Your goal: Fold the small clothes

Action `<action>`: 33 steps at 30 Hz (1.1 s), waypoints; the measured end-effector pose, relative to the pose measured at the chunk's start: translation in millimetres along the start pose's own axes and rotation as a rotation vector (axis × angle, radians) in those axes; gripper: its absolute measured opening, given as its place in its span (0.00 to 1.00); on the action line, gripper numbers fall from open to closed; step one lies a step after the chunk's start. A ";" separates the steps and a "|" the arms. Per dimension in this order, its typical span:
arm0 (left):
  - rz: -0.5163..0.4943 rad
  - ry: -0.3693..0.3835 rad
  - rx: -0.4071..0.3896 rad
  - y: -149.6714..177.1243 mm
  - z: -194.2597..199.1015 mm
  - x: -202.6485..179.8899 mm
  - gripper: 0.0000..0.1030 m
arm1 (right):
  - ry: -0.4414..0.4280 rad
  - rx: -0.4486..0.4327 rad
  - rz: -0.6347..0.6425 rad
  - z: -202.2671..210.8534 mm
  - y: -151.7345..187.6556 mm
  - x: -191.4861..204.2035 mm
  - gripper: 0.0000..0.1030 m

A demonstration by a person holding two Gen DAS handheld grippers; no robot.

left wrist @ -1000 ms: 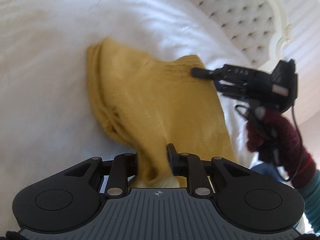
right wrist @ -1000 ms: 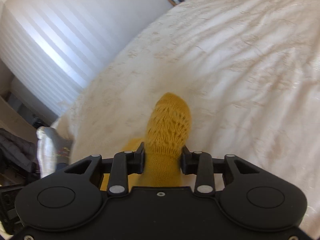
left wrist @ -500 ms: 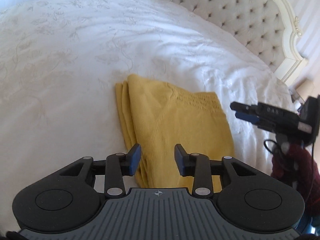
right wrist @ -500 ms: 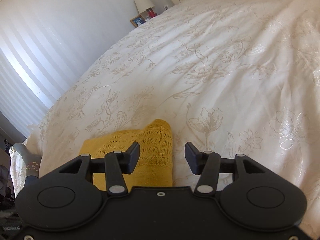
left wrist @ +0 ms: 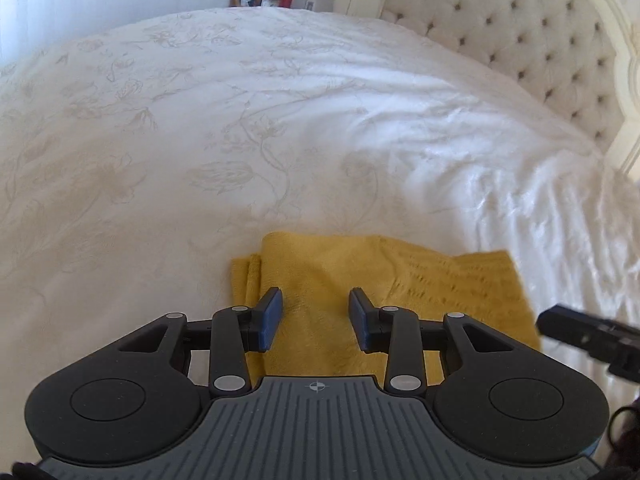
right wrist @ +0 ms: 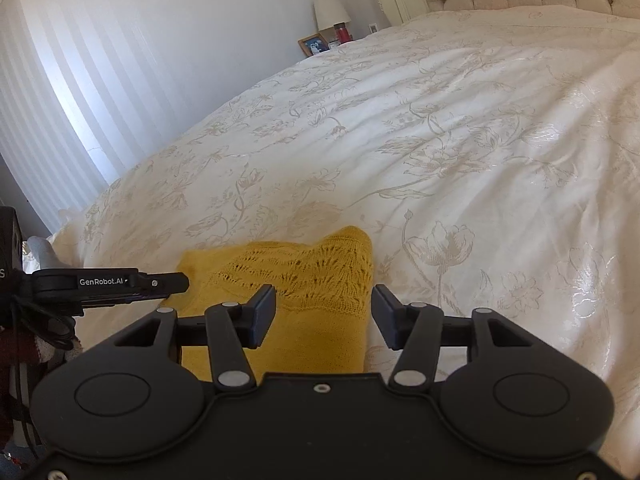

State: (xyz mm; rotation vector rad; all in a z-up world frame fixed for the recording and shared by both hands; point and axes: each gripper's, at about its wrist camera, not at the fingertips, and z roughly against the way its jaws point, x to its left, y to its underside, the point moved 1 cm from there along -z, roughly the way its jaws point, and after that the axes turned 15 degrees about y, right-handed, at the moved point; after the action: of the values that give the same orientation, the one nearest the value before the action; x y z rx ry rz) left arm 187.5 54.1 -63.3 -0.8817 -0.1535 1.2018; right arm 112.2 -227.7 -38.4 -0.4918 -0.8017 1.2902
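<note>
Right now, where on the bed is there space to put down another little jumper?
The white bedspread is bare from the yellow knit up to the tufted headboard, and out to the side with the picture frame. It is crowded only at the near edge, where both grippers hover over the knit.

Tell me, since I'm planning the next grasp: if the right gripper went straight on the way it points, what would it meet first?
Probably the folded yellow knit garment, near its lacy right edge. It lies on the bedspread directly ahead of the open right gripper; how far off is unclear.
</note>
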 end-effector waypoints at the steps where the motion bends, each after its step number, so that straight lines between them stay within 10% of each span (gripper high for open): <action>1: -0.009 -0.026 0.025 5.0 -3.5 1.5 0.35 | 0.000 0.000 0.009 -1.4 -0.4 2.0 0.58; 11: 0.111 0.000 0.010 29.6 9.1 30.2 0.46 | 0.085 0.017 0.106 -42.2 -11.1 19.0 0.64; 21: 0.127 0.033 0.008 27.6 20.2 22.5 0.51 | 0.147 0.052 0.059 -54.3 -6.2 0.5 0.92; 33: 0.000 0.021 -0.045 52.5 76.1 -36.6 1.00 | 0.178 -0.056 0.031 37.1 -9.3 10.0 0.99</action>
State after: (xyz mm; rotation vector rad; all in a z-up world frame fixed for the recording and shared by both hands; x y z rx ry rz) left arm 92.9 66.0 -34.9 -0.9333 -0.1647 1.1929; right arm 90.9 -224.2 -5.3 -0.6569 -0.6850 1.2353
